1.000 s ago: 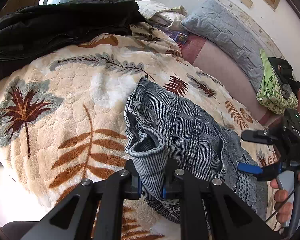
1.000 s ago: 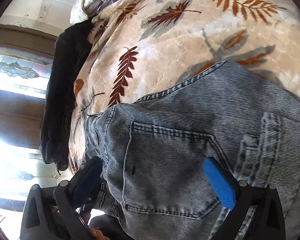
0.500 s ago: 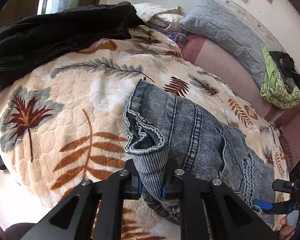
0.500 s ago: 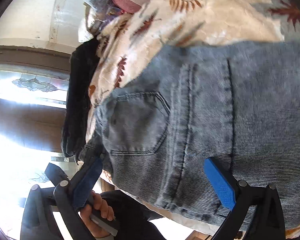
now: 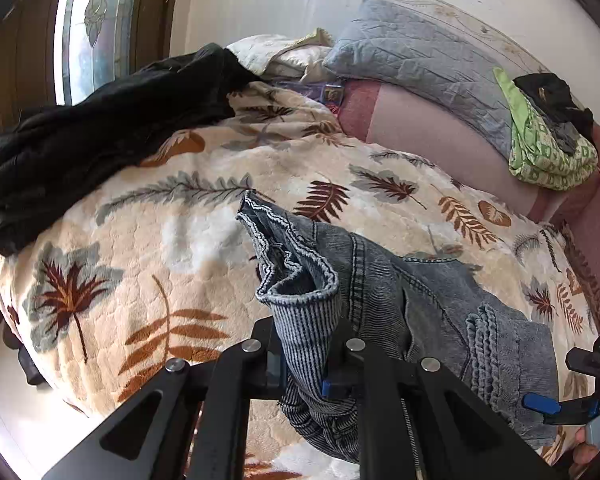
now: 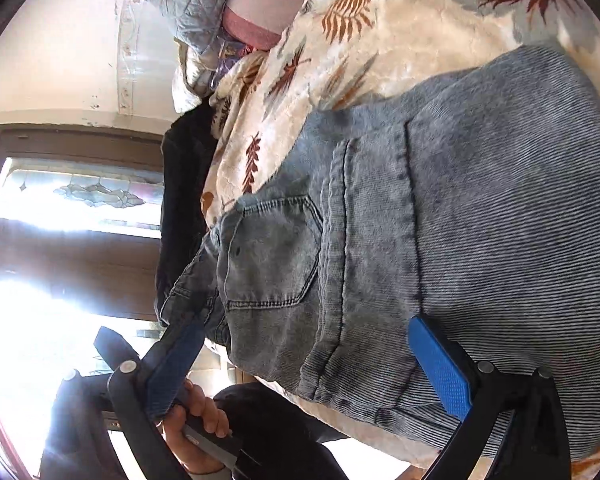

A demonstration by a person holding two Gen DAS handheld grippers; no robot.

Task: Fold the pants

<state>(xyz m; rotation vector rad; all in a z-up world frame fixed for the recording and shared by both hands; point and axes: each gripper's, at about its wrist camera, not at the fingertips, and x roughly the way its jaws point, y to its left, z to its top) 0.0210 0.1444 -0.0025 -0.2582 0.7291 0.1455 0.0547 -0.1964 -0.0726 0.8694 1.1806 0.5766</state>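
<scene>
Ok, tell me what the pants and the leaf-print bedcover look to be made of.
Pants: looks like washed grey-blue denim, matte, going by the ribbed weave, double stitching and patch pocket. Leaf-print bedcover: probably plush fleece, judging by its soft embossed pile; fibre unclear.

I saw black gripper (image 5: pixel 306 372) linkages with silver screws, blue ribbed finger pads (image 6: pixel 440 364), bare-skinned hand (image 6: pixel 194 416).

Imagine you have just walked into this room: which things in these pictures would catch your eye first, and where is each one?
First, the grey-blue jeans lying on the leaf-patterned blanket, with one bunched end clamped in the left gripper at the near edge. Next, the right gripper, open, its blue fingers spread across the seat of the jeans beside the back pocket. Behind, a dark garment is heaped by the window, and a grey pillow leans on the wall.
</scene>
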